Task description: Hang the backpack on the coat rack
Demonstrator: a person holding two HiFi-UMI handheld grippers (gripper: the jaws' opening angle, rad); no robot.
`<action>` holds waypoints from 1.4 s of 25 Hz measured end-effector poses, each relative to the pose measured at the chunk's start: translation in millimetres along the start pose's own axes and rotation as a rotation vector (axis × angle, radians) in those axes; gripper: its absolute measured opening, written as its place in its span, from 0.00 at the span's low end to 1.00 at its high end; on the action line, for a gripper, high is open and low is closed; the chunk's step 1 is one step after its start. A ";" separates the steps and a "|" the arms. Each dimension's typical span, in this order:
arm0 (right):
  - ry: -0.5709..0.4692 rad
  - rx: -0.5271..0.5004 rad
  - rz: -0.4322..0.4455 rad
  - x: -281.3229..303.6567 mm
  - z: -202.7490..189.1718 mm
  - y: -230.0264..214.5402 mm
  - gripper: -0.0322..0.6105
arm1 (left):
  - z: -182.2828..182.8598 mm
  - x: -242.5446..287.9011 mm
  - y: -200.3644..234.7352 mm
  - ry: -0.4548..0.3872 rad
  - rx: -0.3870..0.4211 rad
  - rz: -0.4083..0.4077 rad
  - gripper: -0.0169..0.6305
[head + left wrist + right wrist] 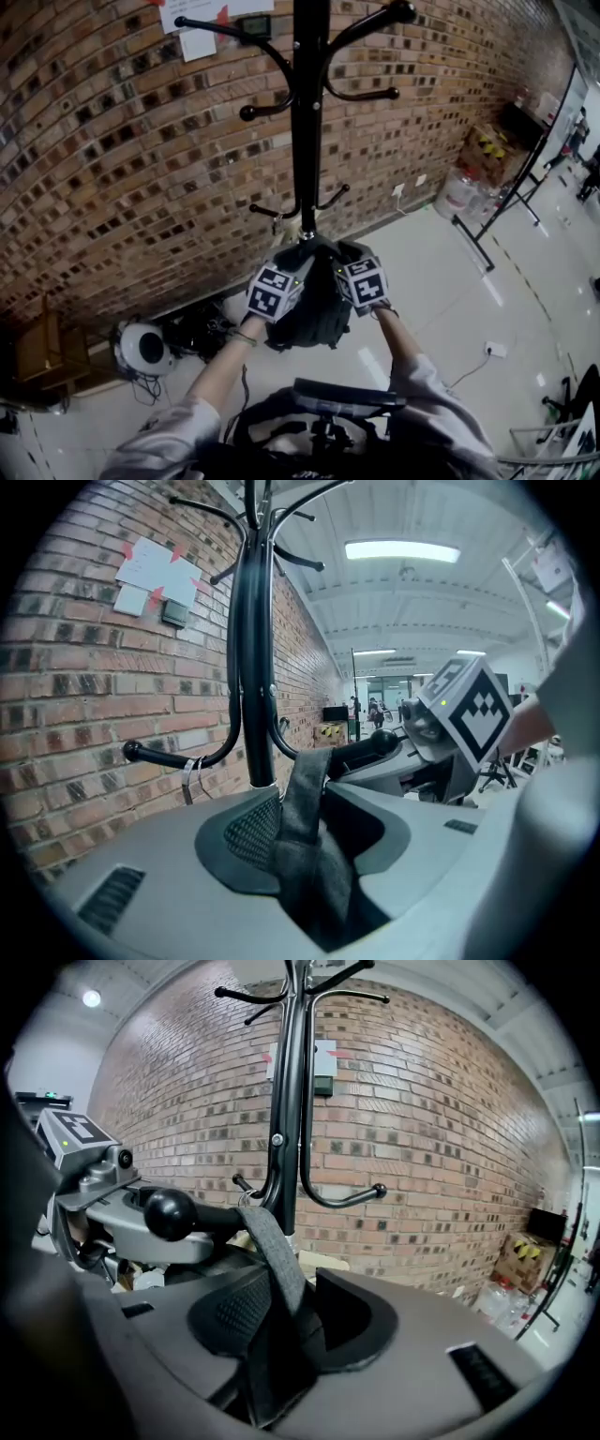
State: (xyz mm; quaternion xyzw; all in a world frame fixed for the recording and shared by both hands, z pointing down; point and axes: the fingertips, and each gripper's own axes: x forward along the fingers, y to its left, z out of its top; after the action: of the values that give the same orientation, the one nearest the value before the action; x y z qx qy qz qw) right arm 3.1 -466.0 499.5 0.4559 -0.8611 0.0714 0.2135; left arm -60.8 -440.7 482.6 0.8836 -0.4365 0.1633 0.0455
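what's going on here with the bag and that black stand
A person is hanging a dark backpack on a black coat rack in front of a brick wall, with a hand-held gripper in each hand. The backpack's top strap is looped over a low hook. The left hand-held gripper and the right hand-held gripper both have their jaws open. The strap runs between them without being pinched, so the hook seems to carry the backpack.

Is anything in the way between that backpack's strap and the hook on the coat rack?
Nothing visible. The strap already lies over the ball-tipped hook of the coat rack, with the backpack hanging below. The left gripper and the right gripper have their jaws apart around the strap.
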 end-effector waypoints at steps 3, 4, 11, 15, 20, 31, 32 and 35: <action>0.004 0.010 -0.009 -13.1 -8.8 2.7 0.30 | -2.5 -17.8 0.7 -0.015 -0.036 0.014 0.26; 0.006 0.010 -0.010 -18.5 -12.4 5.0 0.30 | -3.7 -24.2 -1.0 -0.021 -0.042 0.015 0.26; -0.048 0.082 -0.046 -67.9 -30.1 27.2 0.09 | -23.3 -57.6 -27.6 -0.019 -0.046 0.014 0.19; -0.107 0.176 -0.016 -97.4 -30.2 50.2 0.07 | -24.0 -77.8 -53.1 -0.048 -0.085 0.012 0.13; -0.153 0.198 -0.010 -131.7 -31.8 75.7 0.07 | -15.0 -105.0 -86.2 -0.103 -0.130 0.014 0.04; -0.165 0.339 0.043 -201.7 -73.0 118.1 0.07 | -43.0 -158.2 -141.8 -0.093 -0.252 0.061 0.03; -0.165 0.356 0.050 -208.3 -77.3 122.5 0.07 | -48.1 -164.1 -147.0 -0.088 -0.261 0.061 0.03; -0.163 0.393 0.074 -223.5 -89.2 137.3 0.07 | -63.1 -181.0 -158.8 -0.070 -0.263 0.072 0.03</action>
State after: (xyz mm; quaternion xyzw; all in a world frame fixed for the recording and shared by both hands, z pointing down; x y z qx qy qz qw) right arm 28.3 -190.2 492.8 0.4611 -0.8611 0.2089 0.0473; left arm -54.0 -192.1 492.5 0.8589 -0.4868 0.0752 0.1400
